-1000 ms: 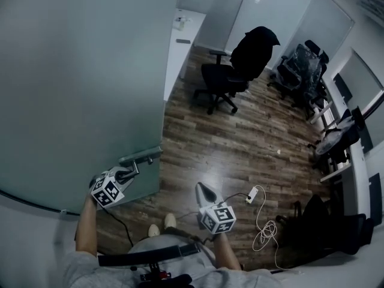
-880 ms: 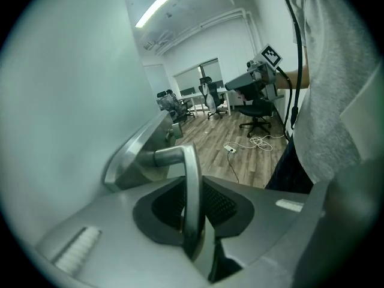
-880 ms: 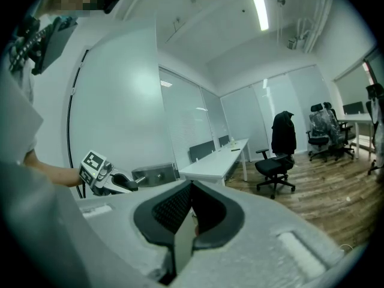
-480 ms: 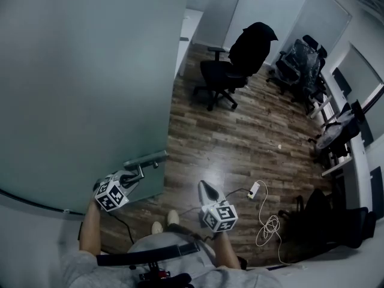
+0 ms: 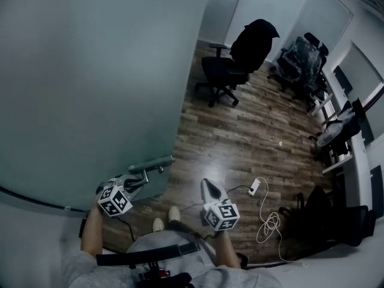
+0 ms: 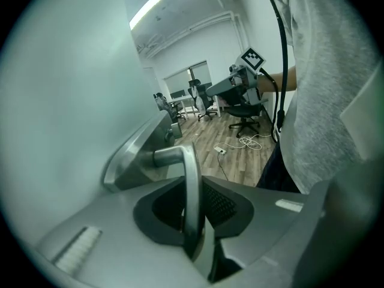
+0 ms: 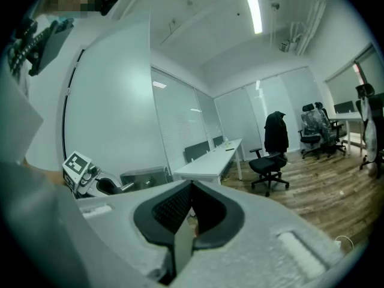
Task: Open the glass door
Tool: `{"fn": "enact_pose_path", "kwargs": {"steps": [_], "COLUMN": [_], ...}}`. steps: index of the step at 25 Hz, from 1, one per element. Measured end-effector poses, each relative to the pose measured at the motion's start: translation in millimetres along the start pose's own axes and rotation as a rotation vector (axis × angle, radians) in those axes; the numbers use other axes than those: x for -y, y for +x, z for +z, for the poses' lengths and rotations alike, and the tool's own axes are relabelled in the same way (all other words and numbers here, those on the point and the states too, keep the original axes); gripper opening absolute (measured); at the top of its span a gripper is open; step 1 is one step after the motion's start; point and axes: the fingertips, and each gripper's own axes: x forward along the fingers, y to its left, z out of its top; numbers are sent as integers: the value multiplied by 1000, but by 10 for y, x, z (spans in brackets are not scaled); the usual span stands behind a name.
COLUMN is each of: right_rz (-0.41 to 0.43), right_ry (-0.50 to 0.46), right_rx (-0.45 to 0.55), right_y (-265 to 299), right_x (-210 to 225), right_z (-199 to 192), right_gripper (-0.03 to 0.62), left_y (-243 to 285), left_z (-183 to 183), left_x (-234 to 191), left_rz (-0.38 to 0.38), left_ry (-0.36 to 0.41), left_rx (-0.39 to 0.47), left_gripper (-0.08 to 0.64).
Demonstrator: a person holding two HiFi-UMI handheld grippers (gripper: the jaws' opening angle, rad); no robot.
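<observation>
Two grippers, your left gripper clamped on the metal lever handle of the frosted glass door, the pinch plain only in the left gripper view, your right gripper closed and empty, a white desk seen only in its view.

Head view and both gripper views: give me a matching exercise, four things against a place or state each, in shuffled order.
Things
1. left hand-held gripper
2. right hand-held gripper
3. office chair
4. power strip

Places or states
A. white, lying on the wood floor by a coiled cable
B. jaws together, nothing between them
C. black, with a dark jacket draped over its back
D. shut on the door handle

Pairs: 1-D, 2-B, 3-C, 4-A
</observation>
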Motion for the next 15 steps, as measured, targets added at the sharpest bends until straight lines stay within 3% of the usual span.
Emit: {"fn": "enact_pose_path", "kwargs": {"steps": [15], "right_rz": [-54], "right_ry": [11], "right_rx": [10], "right_y": [-140], "right_x": [116], "right_z": [-70], "right_gripper": [2], "left_y": [-104], "left_z": [51], "left_x": [379], "left_rz": [-53], "left_ry": [23], "left_rx": [6], "left_gripper": [60]}}
